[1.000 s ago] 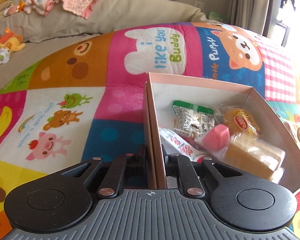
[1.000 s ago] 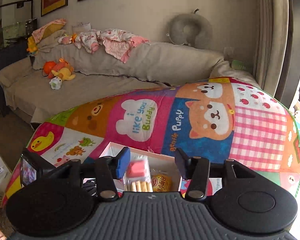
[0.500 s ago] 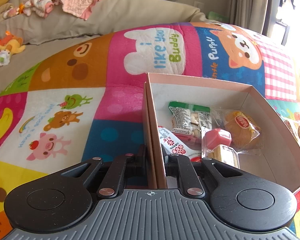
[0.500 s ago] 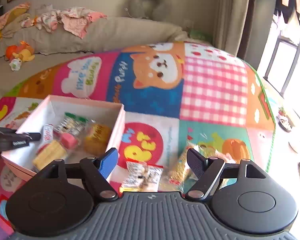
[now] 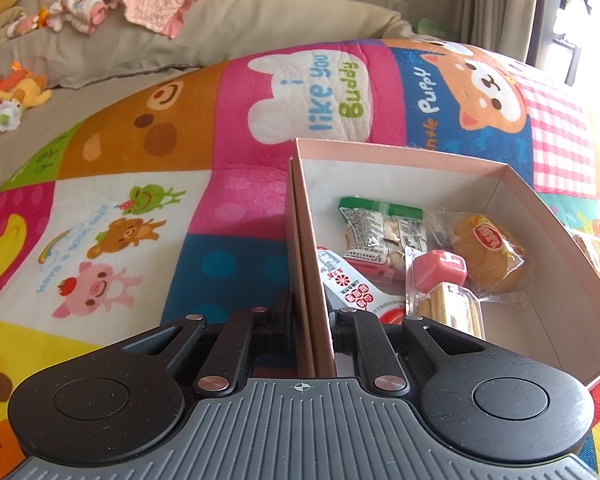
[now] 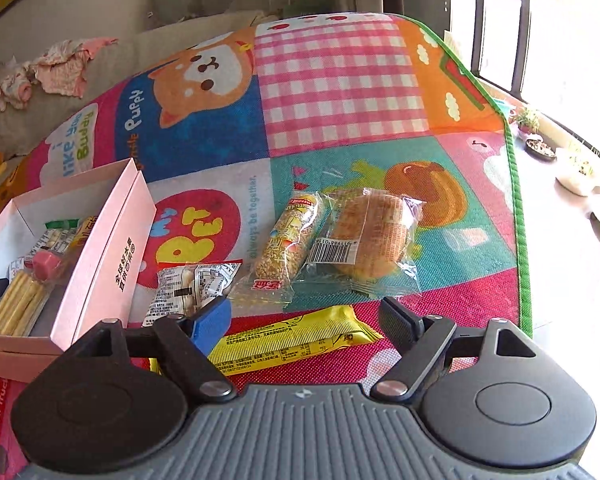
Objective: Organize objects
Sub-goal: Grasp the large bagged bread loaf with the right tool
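The play mat (image 5: 236, 184) carries the slogans "i like you Buddy" and "Puppy". Its red circle in the right wrist view reads "My Pet", beside "always be together."

The left gripper (image 5: 310, 312) has a grey ribbed body with a small crosshair mark at its 12 o'clock edge, two black round discs at 9 and 3 o'clock, and black link arms with silver rivets. The right gripper (image 6: 306, 318) matches, with a blue pad on one finger and a black ribbed pad on the other.

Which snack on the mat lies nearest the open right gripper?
The yellow bar, lying between the right gripper's open jaws; the other three snacks lie farther away.
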{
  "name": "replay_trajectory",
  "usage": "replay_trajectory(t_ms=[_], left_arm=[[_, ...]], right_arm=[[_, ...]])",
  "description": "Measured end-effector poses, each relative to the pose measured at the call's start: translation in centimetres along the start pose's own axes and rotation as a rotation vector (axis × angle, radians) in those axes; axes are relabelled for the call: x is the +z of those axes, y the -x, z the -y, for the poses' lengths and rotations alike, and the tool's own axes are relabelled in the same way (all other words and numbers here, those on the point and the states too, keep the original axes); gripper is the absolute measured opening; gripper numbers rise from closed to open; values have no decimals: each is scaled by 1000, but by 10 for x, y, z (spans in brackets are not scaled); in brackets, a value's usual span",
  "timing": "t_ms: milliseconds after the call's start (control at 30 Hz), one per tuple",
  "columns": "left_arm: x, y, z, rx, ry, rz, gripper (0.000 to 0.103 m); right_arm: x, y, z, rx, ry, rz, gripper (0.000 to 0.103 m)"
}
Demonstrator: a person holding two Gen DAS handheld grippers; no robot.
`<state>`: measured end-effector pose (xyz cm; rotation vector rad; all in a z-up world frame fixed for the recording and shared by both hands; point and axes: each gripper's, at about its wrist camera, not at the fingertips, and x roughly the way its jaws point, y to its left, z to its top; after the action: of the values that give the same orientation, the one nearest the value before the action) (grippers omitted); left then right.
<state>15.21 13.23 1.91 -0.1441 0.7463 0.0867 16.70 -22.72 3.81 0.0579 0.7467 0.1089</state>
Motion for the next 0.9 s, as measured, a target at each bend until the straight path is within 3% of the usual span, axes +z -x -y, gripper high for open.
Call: replay_trajectory(t_ms=[233, 400, 467, 600, 633, 733, 900], left_arm=[[0, 0, 0, 0, 0, 0, 13], [0, -1, 0, -6, 4, 0, 14], [-1, -1, 0, -7, 4, 0, 14], [-1, -1, 0, -6, 0, 1, 14], [-1, -1, 0, -5, -2, 2, 14], [-2, 0, 1, -2, -6, 3, 14], [-2, 0, 1, -2, -6, 4, 14]], right_arm=[[2, -8, 0, 19, -13, -10, 86], [39, -27, 10, -13, -94, 16, 86], [55, -42, 19, -76, -100, 22, 86], [68, -77, 46, -117, -142, -74, 85], [67, -81, 52, -104, -158, -92, 83], [58, -77, 52, -57, -140, -97, 59], [41, -45, 34, -65, 12, -90, 52]])
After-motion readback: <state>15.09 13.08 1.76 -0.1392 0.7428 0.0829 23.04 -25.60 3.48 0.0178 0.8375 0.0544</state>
